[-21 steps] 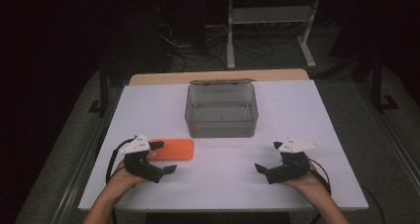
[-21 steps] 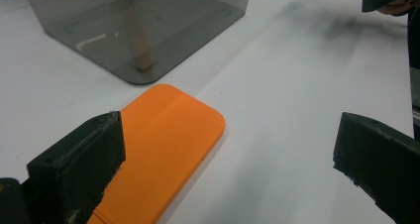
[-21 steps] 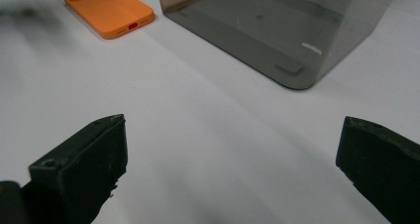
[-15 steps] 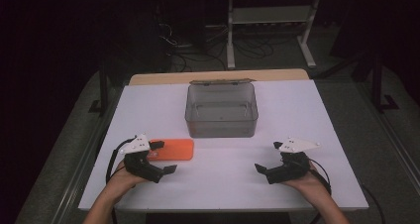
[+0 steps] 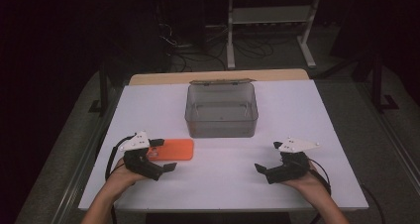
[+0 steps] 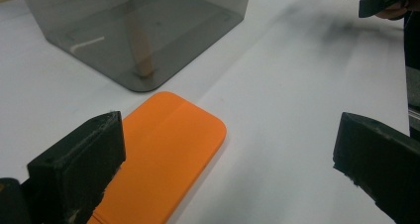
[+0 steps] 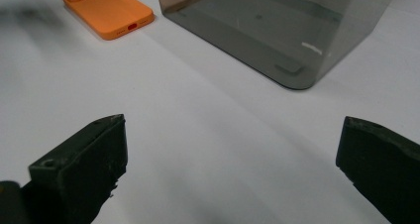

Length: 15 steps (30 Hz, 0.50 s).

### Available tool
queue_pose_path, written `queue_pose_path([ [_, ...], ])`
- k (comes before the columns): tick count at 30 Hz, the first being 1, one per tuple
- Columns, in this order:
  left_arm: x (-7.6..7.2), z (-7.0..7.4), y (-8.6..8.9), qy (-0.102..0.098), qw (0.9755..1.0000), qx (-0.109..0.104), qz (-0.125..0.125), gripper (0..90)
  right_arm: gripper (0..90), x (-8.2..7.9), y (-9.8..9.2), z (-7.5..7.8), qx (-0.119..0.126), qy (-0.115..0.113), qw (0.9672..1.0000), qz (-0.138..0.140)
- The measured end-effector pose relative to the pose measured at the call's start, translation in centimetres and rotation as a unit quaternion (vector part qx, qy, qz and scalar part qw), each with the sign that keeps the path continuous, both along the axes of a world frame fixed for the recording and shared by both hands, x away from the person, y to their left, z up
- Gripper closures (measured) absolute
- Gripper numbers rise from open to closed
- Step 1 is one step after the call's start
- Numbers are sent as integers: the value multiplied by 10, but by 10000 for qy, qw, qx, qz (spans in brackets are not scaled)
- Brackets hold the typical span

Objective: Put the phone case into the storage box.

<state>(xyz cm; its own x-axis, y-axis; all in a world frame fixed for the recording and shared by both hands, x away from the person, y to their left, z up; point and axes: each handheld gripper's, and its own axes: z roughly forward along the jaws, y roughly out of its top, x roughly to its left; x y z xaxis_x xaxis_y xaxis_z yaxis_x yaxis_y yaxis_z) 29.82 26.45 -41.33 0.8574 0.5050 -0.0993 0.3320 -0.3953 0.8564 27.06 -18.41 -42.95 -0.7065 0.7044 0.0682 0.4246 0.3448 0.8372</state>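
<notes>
Two sets of fingers, both spread wide and empty. Left gripper (image 5: 166, 154) low over the desk (image 5: 223, 184), its near finger (image 6: 79, 169) just over the long edge of the orange case (image 5: 171, 149), the far finger (image 6: 379, 162) over bare white surface. Right gripper (image 5: 261, 168) well apart from the case, fingers (image 7: 81, 167) open over bare desk, pointing toward the box (image 5: 221, 110).

Step in hand, by the look of it: picking up the case with the left gripper, probably to drop it in the box. To do it well: shift sideways until both fingers bracket the narrow width of the case, not its length; come down until the pads reach the rim, since a thin flat thing gives little to bite on; close gently, as soft silicone-like walls may buckle; lift level and clear the box wall before letting go. Risk of pushing the case along the smooth desk rather than gripping it; right gripper free to steady it if needed.

Case: bright orange, flat, rounded corners, lying back-up or back-down not certain; camera cut-outs at one end and a small slot in the short edge seen from the right gripper view (image 7: 107, 11). Lies near the front left corner of the box, not touching it. Box: smoky grey, see-through, open-topped, seemingly empty, lid hinged back behind.
</notes>
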Motion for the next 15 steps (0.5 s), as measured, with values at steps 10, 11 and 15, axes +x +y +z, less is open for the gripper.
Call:
queue_pose_path([
  [10, 4, 1, -1, -2, 10000, 4, -23, 0, 0, 0, 1, 0, 9, -3, 10000, -4],
  [11, 4, 1, -1, -2, 10000, 4, -23, 0, 0, 0, 1, 0, 9, -3, 10000, -4],
  [15, 6, 3, -1, 1, 10000, -14, 3, 0, 0, 0, 0, 0, 6, 2, 10000, -2],
])
